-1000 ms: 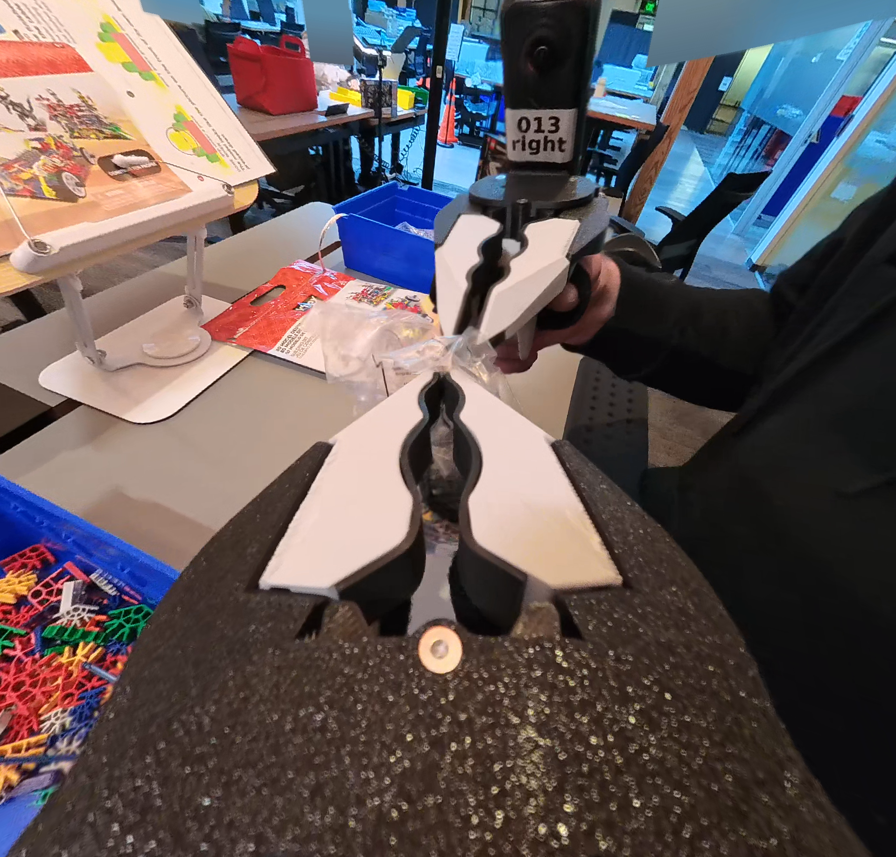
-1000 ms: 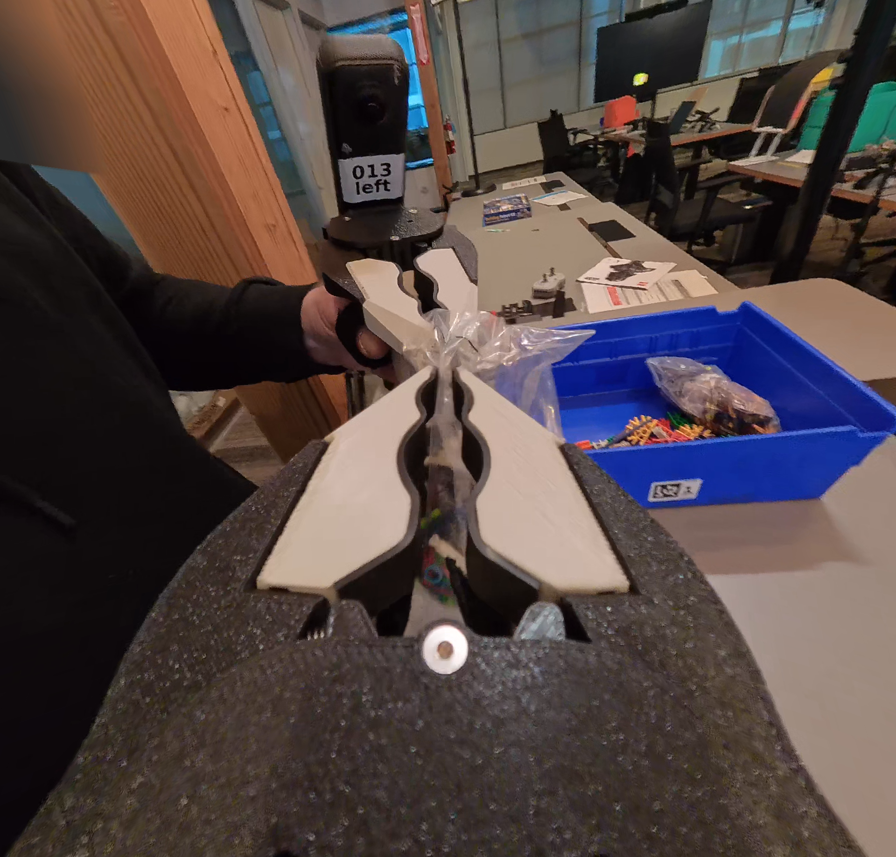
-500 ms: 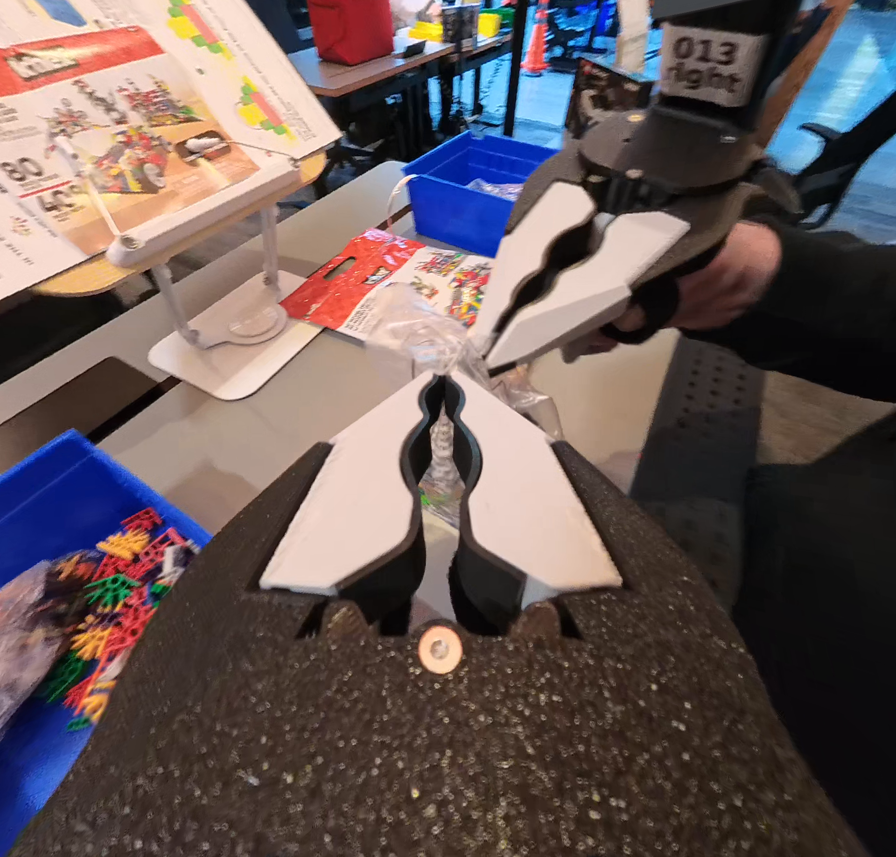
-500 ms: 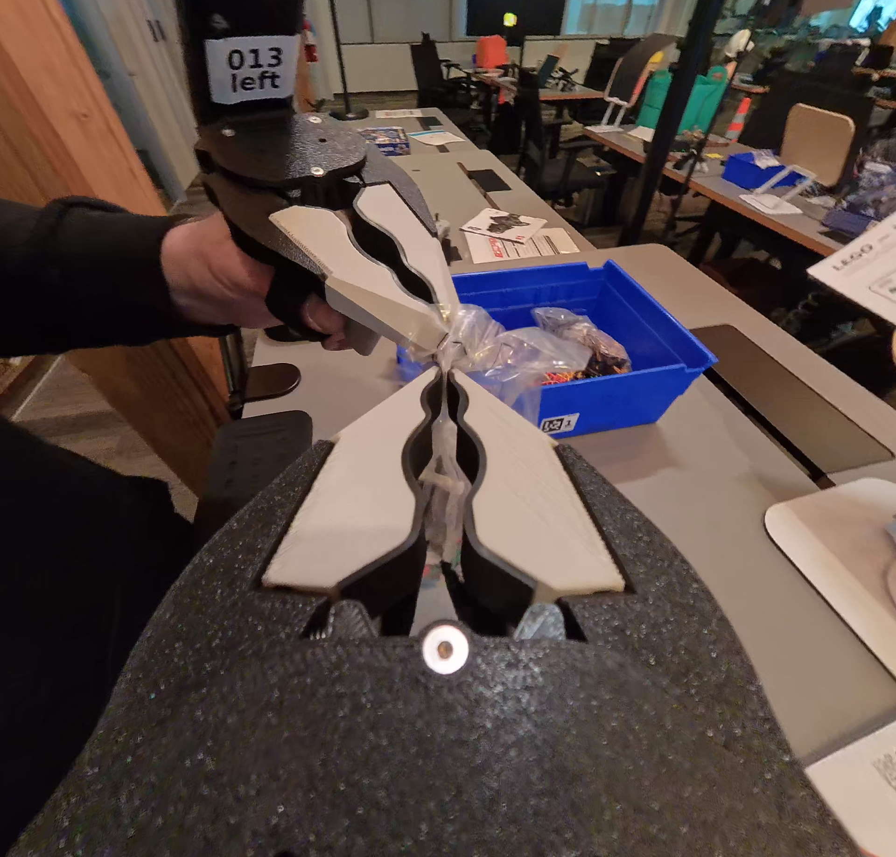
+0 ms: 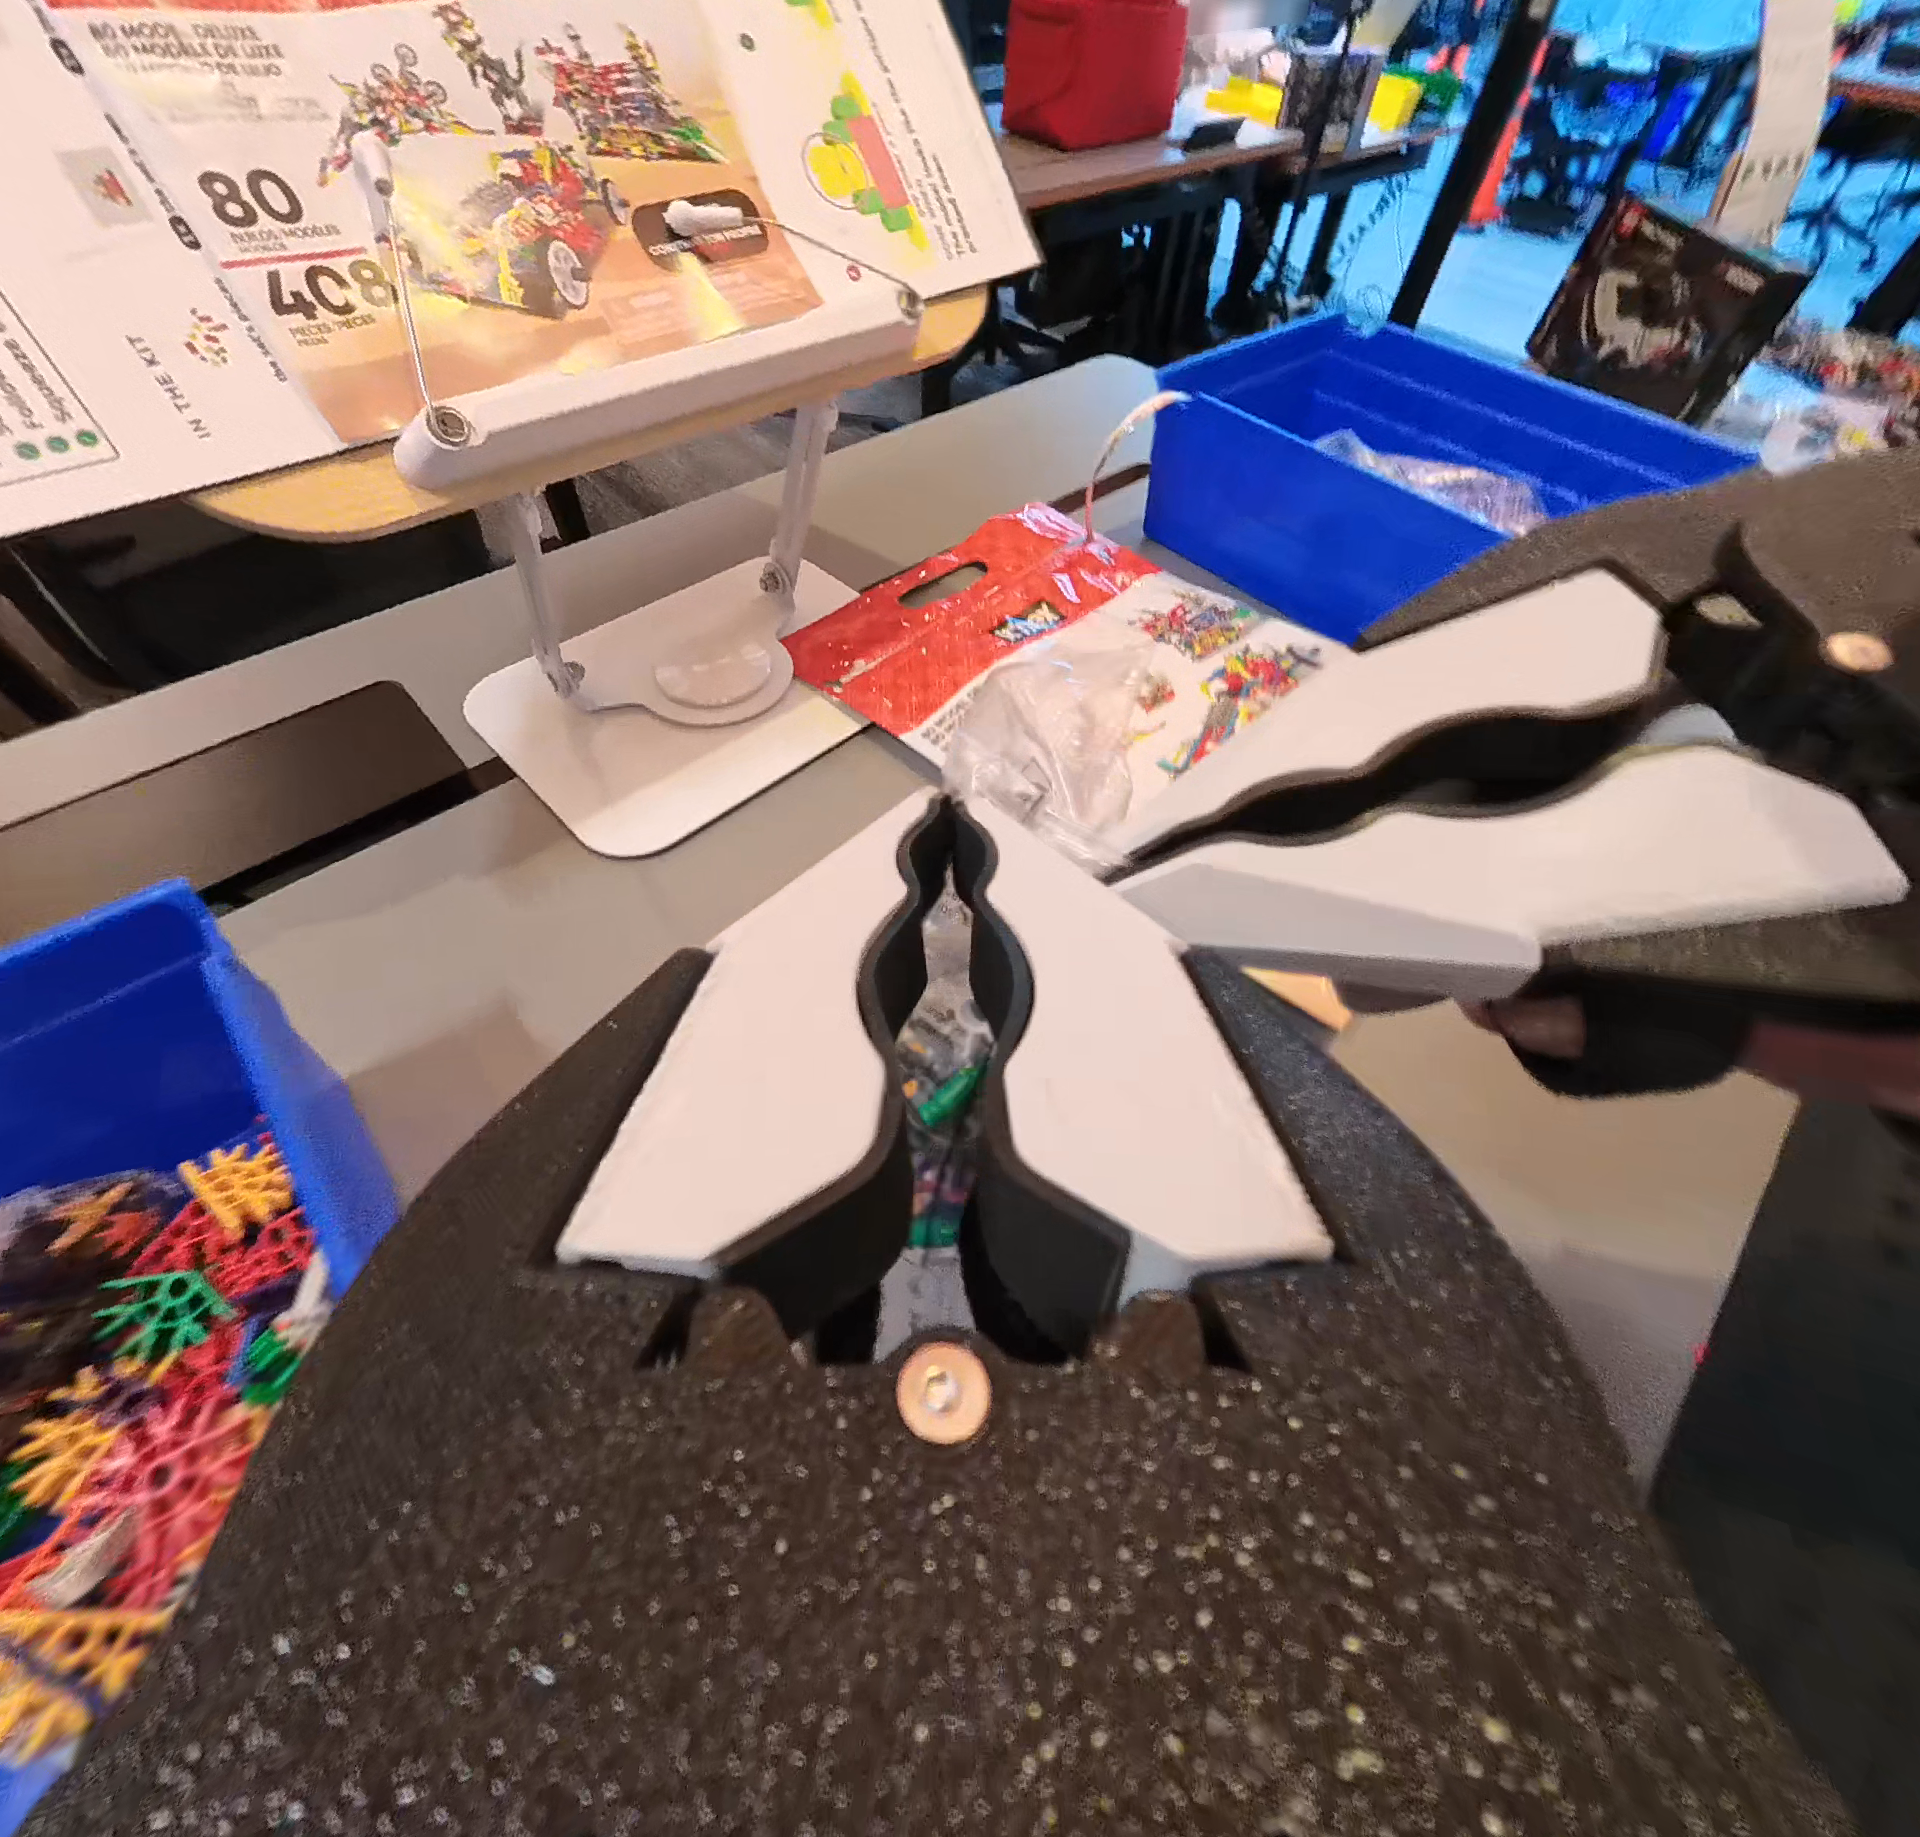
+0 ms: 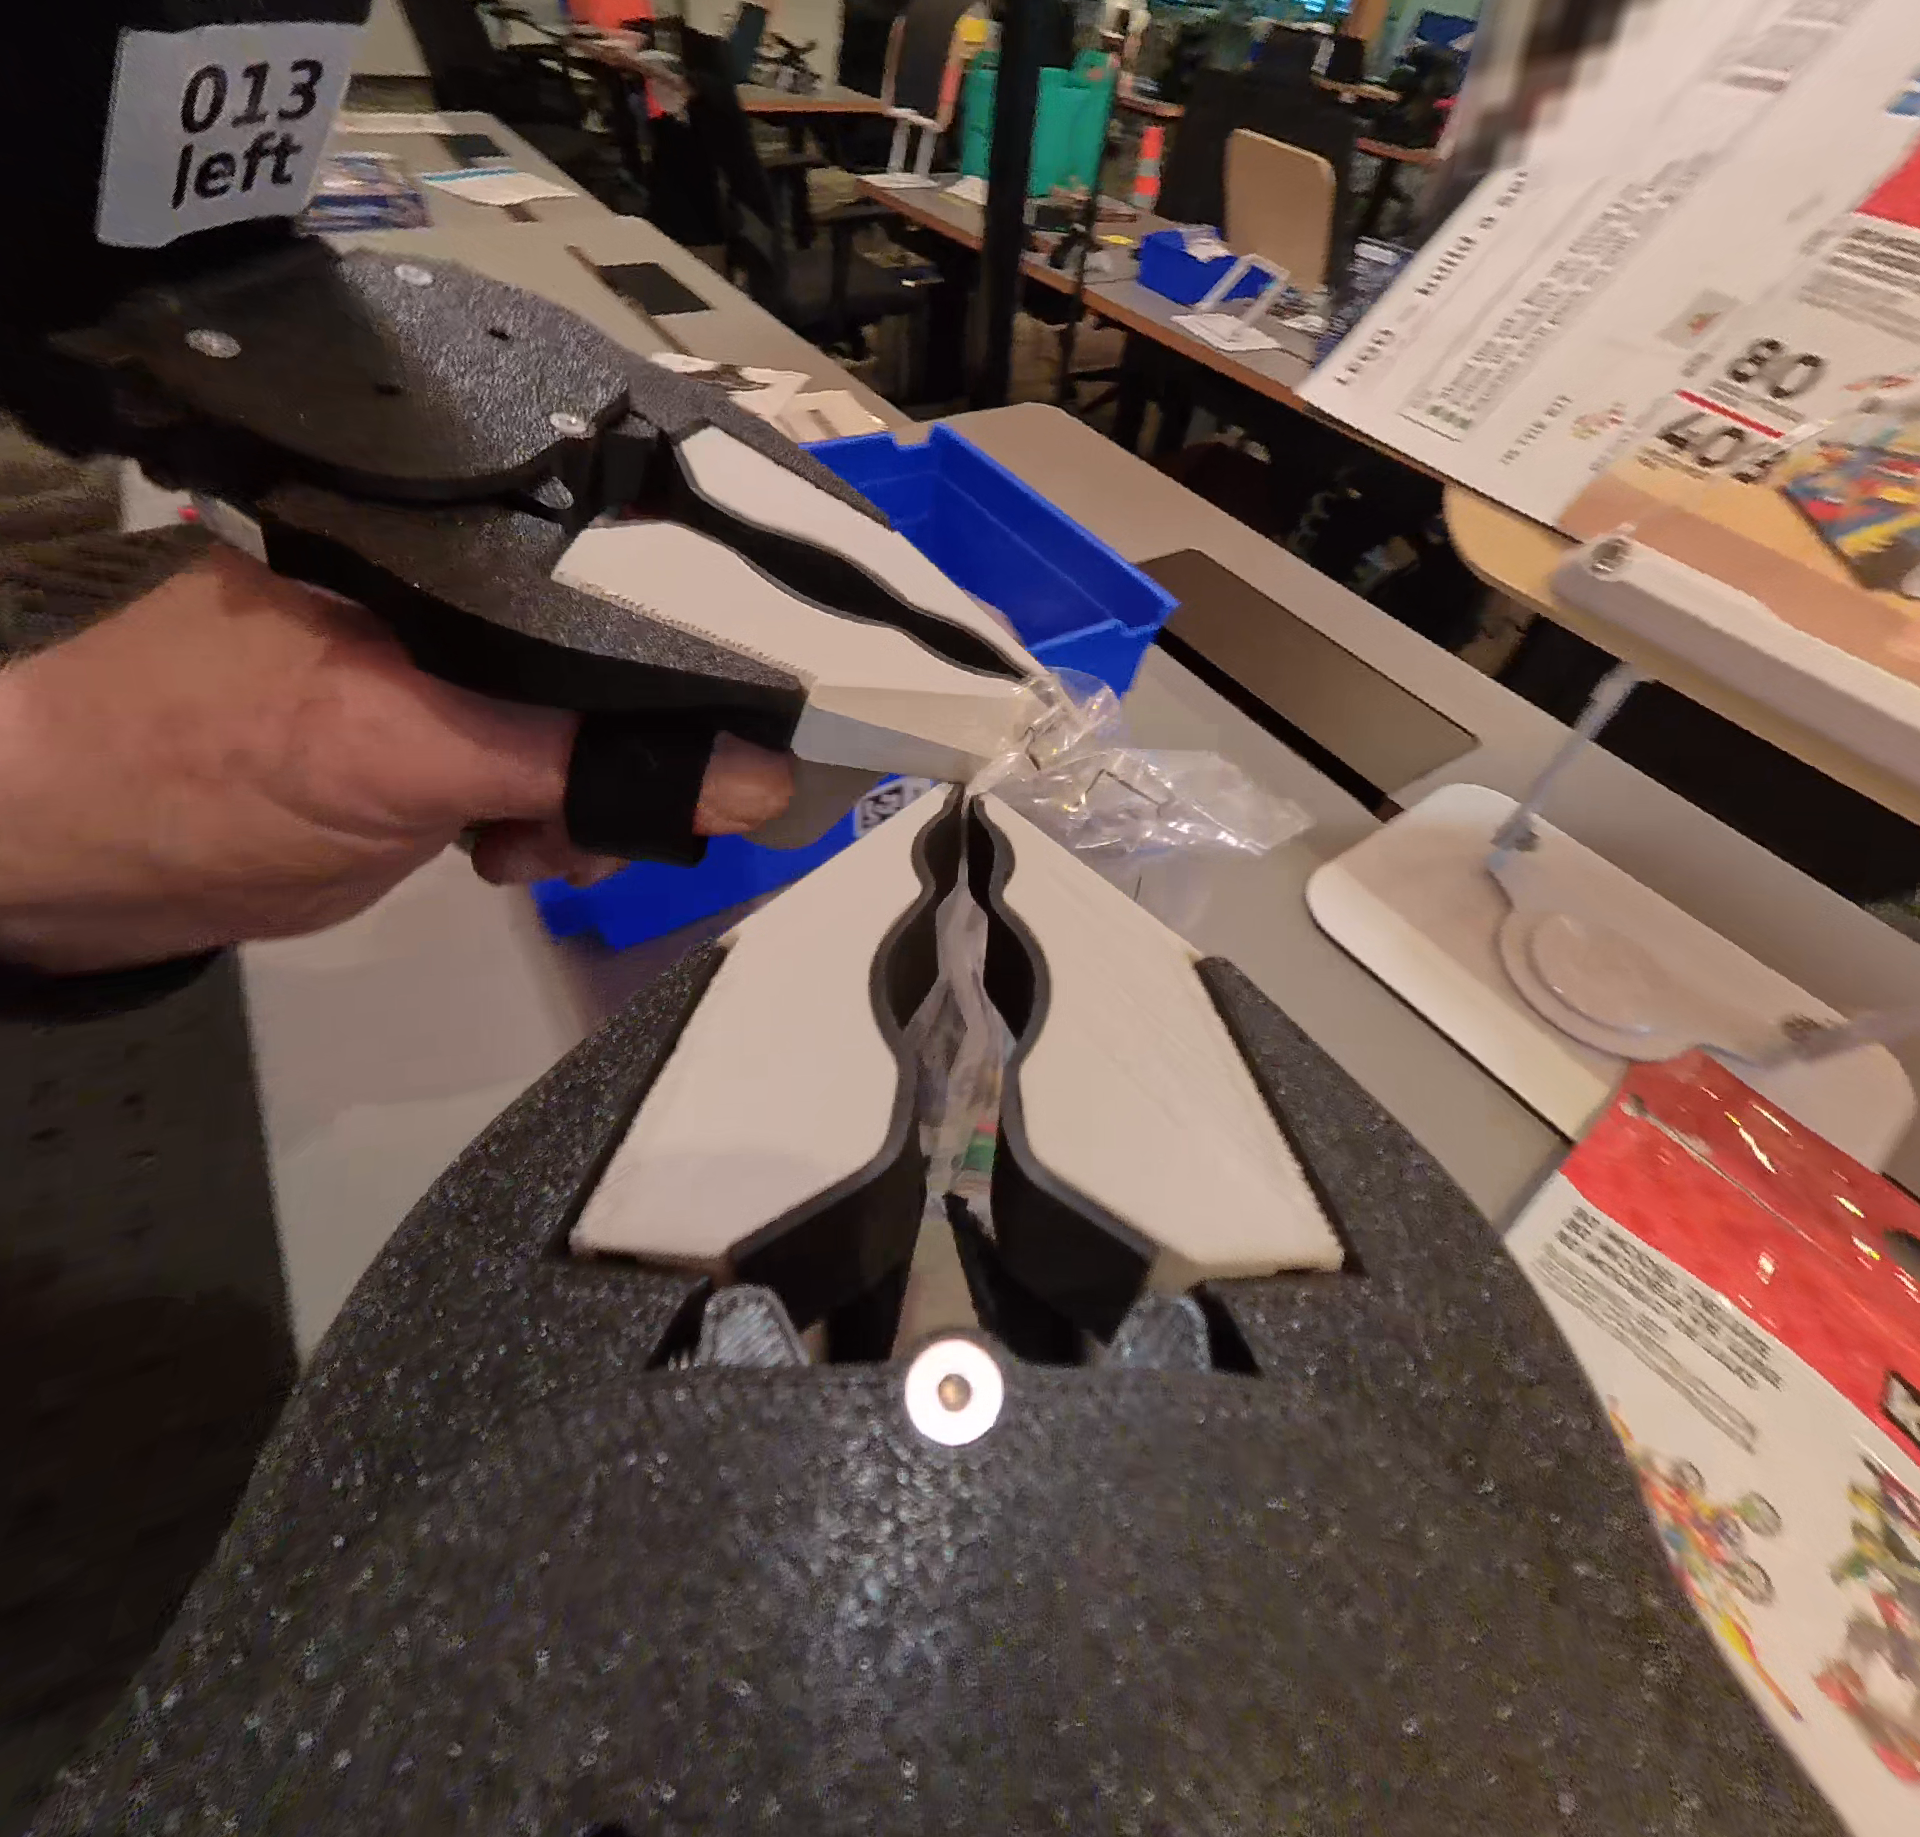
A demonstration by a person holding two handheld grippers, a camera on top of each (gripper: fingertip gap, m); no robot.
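Both tongs (image 5: 943,831) (image 6: 961,811) pinch crumpled clear bag (image 6: 1132,800)

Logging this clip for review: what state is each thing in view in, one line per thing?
left tool: shut on clear plastic bag.
right tool: shut on the same bag.
clear plastic bag: crumpled, pinched between both tools, held above the table.
near blue bin: open, holds loose coloured pieces.
far blue bin: open, a bag inside.
red printed pouch: flat on the table.
booklet stand: upright, booklet clipped open.
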